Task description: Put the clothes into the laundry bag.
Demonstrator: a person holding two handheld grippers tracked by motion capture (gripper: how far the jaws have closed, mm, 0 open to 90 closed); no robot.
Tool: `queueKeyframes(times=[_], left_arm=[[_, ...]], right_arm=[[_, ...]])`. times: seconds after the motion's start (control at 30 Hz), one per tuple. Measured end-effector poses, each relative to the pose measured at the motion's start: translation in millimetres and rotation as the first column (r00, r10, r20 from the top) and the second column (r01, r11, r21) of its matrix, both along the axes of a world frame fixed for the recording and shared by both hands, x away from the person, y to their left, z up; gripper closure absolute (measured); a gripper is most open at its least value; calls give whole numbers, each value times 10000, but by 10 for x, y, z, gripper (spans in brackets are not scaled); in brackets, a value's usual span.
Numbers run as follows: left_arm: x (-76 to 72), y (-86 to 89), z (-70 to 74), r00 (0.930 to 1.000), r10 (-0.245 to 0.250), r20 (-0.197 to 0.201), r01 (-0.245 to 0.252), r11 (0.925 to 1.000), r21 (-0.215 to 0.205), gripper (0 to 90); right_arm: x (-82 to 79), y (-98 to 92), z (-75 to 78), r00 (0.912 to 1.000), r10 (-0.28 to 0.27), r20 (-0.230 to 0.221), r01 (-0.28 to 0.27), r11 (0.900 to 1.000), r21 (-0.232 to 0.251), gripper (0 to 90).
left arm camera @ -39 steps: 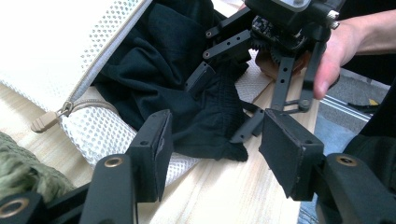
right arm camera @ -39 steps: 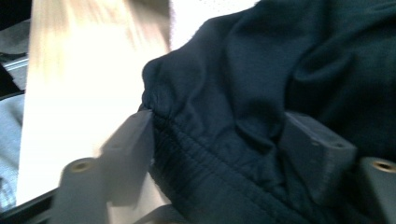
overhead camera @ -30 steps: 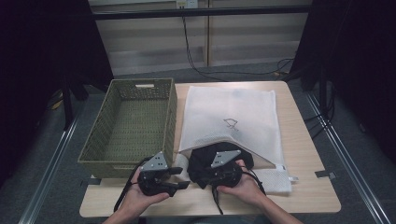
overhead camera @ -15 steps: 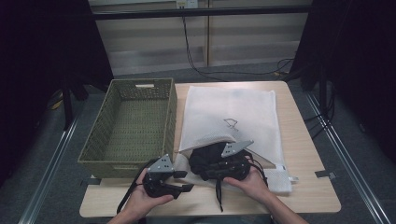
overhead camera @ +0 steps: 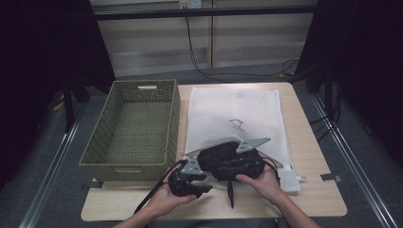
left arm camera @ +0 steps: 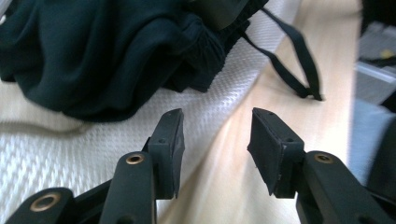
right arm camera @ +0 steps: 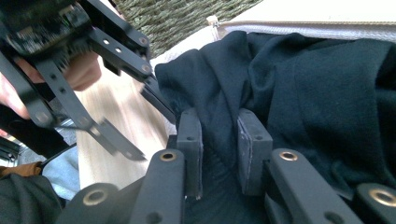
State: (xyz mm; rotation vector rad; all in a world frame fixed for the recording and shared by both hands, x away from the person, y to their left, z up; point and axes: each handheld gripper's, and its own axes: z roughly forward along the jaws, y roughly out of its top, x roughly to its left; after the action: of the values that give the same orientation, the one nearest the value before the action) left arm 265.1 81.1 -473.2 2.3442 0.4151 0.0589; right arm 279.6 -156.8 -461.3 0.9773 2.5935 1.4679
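A black garment lies bunched at the near left corner of a white mesh bag, under the bag's raised flap. My right gripper has just closed and is shut on a fold of the black garment. To its left, my left gripper hangs over the bag's edge and the bare wood. Its jaws have just been closing, stand apart, and have nothing between them. The garment lies just beyond its tips.
A woven basket stands on the table's left half, close to the bag. The wooden table has a strip of free room along its front edge. A black strap trails across the wood.
My left gripper has moved right towards the bag's corner. My right gripper has closed on the garment and risen a little, and the bag's flap has come up with it.
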Motion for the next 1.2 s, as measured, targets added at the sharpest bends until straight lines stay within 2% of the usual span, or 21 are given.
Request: queueKeyframes(times=[0.1,0.13,0.2,0.23,0.27,0.3,0.4,0.43,0.47,0.57,0.67,0.7,0.8,0.83,0.87,0.9,0.93,0.97,1.03,1.07,1.2], left_arm=[[20,-97,-52,9995,-250,186,242,9988,428,564],[37,-102,-62,9978,-379,543,349,9979,546,572],[67,-99,-90,9994,-215,259,208,9995,254,570],[94,-83,-95,9991,-359,205,352,9987,370,556],[96,-87,-133,9995,-324,49,324,9994,74,534],[98,-80,-142,9988,-497,1,496,9984,280,530],[65,-103,-215,9989,-241,409,228,9992,320,531],[82,-98,-196,9967,-507,631,462,9965,699,550],[72,-110,-205,9984,-252,510,228,9986,478,560],[69,-102,-204,9978,-229,626,199,9986,488,639],[50,-123,-180,9957,-480,798,417,9959,799,781],[33,-141,-185,9972,-286,694,240,9976,656,815],[51,-138,-177,9968,-385,705,327,9962,813,855],[55,-136,-184,9983,-299,502,266,9975,651,857],[77,-122,-170,9972,-527,523,481,9952,855,862],[65,-132,-179,9987,-306,402,279,9975,650,866],[76,-127,-171,9975,-506,496,465,9956,817,868],[61,-138,-183,9980,-280,571,240,9973,691,870],[76,-131,-173,9981,-442,418,410,9963,757,871],[81,-125,-166,9977,-448,511,396,9944,982,870],[83,-130,-179,9990,-323,306,303,9974,651,871]], right_arm=[[3,-10,6,10000,-47,29,47,10000,-2,742],[3,-16,7,10000,-60,38,60,10000,-12,743],[-2,-30,5,9999,-119,-6,119,9999,-6,743],[-1,-39,1,9999,-110,-4,110,9999,-16,743],[2,-47,-3,9999,-129,-6,129,9999,3,743],[2,-55,-4,9998,-183,-43,184,9998,10,743],[-4,-59,-1,9998,-202,-20,202,9998,7,742],[-4,-59,-1,9998,-188,5,188,9998,4,742],[-6,-59,0,9998,-219,-22,219,9998,-12,742],[3,-69,-14,9998,-208,-18,208,9998,-54,742],[8,-74,-46,9997,-222,-73,221,9996,-187,742],[12,-74,-62,9997,-237,-69,235,9993,-280,741],[26,-83,-113,9995,-266,-192,258,9989,-403,740],[28,-83,-122,9995,-269,-185,260,9986,-453,738],[29,-81,-129,9995,-265,-159,256,9984,-502,737],[33,-80,-134,9996,-264,-103,258,9980,-577,735],[36,-81,-139,9996,-272,-69,267,9974,-667,731],[42,-82,-150,9995,-313,-7,312,9968,-740,728],[63,-102,-170,9993,-387,-17,384,9956,-855,724],[70,-111,-177,9990,-443,-43,438,9956,-826,722],[90,-110,-206,9985,-543,28,544,9946,-880,694]])
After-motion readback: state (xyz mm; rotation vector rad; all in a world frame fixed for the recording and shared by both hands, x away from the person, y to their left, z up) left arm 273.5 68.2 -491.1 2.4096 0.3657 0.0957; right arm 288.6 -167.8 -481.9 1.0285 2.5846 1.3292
